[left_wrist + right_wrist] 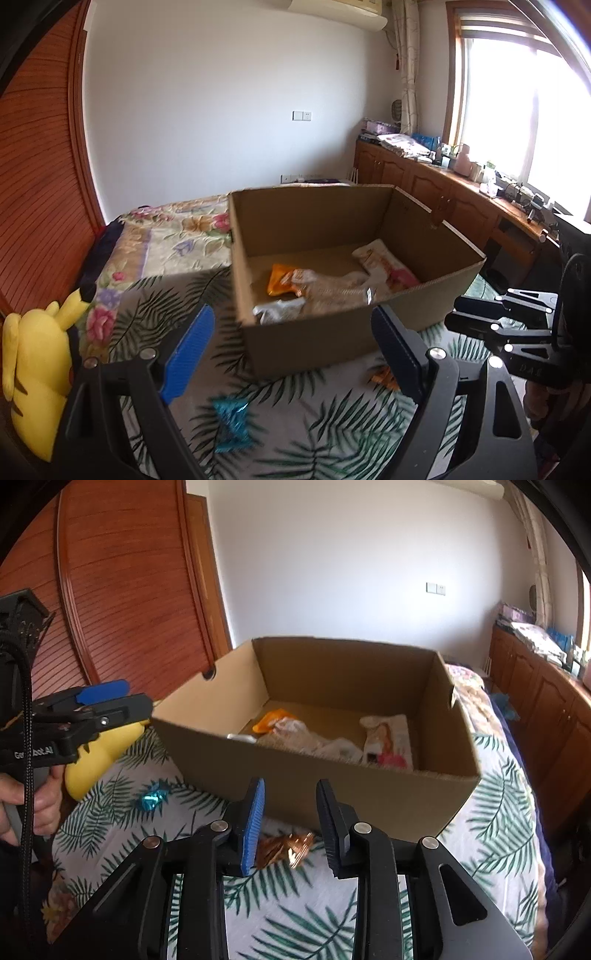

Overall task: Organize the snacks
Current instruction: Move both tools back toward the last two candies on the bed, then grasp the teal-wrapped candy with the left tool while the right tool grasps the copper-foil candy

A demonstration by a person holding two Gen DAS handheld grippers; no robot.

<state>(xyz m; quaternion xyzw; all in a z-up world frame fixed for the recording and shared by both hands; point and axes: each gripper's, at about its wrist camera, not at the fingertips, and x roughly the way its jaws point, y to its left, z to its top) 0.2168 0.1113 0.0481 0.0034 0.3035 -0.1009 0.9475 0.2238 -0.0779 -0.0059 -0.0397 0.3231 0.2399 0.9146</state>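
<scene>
Here: left claw (291, 347) wide, empty, crinkled teal foil snack (229, 424) below; right claw (290, 827) narrow, unclamped, straddling copper foil wrapper (286, 851); corrugated cardboard box (369, 805) beyond.

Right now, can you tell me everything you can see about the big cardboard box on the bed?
The cardboard box is plain brown, open at the top with no flaps showing, and looks like corrugated card. It has a cut-out hand hole in each short end wall. It stands upright on the leaf-print bedcover, with a floral quilt behind it. Inside, on its floor, lie several snack packets: an orange one, a silvery one, a crinkly clear one and a pale pink-printed one. Nothing grips it.
</scene>
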